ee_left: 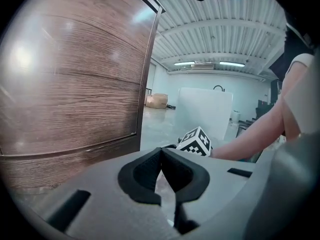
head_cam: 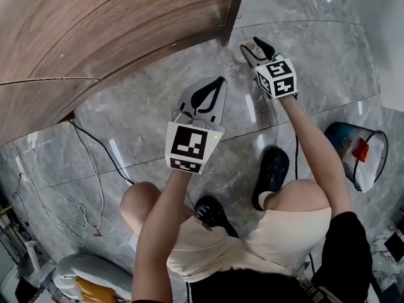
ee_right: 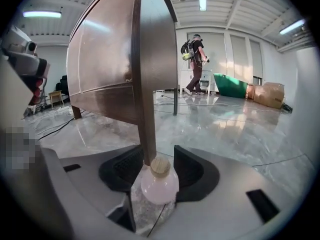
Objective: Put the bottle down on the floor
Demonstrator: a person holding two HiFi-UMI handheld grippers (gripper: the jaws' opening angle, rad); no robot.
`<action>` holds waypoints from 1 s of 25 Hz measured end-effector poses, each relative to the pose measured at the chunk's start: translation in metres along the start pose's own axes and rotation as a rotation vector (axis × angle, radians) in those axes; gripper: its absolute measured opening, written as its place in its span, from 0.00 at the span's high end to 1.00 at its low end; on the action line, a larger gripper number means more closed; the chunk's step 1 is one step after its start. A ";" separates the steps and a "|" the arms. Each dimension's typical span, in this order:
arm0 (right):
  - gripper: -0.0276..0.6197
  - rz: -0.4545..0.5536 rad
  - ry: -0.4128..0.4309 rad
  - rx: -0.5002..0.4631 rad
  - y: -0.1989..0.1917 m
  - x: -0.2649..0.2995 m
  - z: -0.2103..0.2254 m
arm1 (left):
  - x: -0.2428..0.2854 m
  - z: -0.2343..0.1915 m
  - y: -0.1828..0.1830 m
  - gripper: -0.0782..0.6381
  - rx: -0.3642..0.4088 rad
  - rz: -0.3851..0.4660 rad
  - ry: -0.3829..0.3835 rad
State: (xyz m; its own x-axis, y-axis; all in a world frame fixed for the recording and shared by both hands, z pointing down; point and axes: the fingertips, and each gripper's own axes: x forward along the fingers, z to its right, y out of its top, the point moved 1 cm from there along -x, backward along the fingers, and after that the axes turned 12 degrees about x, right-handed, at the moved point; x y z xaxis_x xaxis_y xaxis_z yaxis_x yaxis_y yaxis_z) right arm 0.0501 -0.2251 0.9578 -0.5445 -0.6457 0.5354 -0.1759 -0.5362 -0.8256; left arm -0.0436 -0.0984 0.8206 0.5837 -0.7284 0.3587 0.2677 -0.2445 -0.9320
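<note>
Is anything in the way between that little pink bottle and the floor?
Nothing visible is. The bottle appears to stand on the floor already, between the open jaws of the right claw, just in front of the wooden table leg.

The bottle (ee_right: 159, 181) stood on the floor (head_cam: 303, 62) just in front of the bench leg (ee_right: 145, 84), between the parted jaws of the right gripper (head_cam: 254, 48). The left gripper (head_cam: 208, 96) hung to its left, nearer the person, beside the bench (head_cam: 95, 24). A bucket (head_cam: 363, 169) sat on the floor well off to the right, and cables (head_cam: 95, 163) lay at the left.
</note>
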 end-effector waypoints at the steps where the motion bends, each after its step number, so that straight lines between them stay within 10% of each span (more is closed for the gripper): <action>1: 0.68 0.005 0.005 -0.001 0.004 -0.004 -0.003 | 0.000 0.001 -0.001 0.87 0.002 0.001 -0.004; 25: 0.79 0.239 0.076 -0.034 0.093 -0.127 -0.072 | 0.004 -0.025 0.010 0.87 -0.086 0.071 0.046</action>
State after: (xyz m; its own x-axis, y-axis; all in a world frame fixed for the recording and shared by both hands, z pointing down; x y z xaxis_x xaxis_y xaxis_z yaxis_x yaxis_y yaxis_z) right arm 0.0438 -0.1542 0.8000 -0.6341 -0.7084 0.3098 -0.0608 -0.3538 -0.9334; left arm -0.0573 -0.1196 0.8117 0.5622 -0.7741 0.2911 0.1596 -0.2439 -0.9566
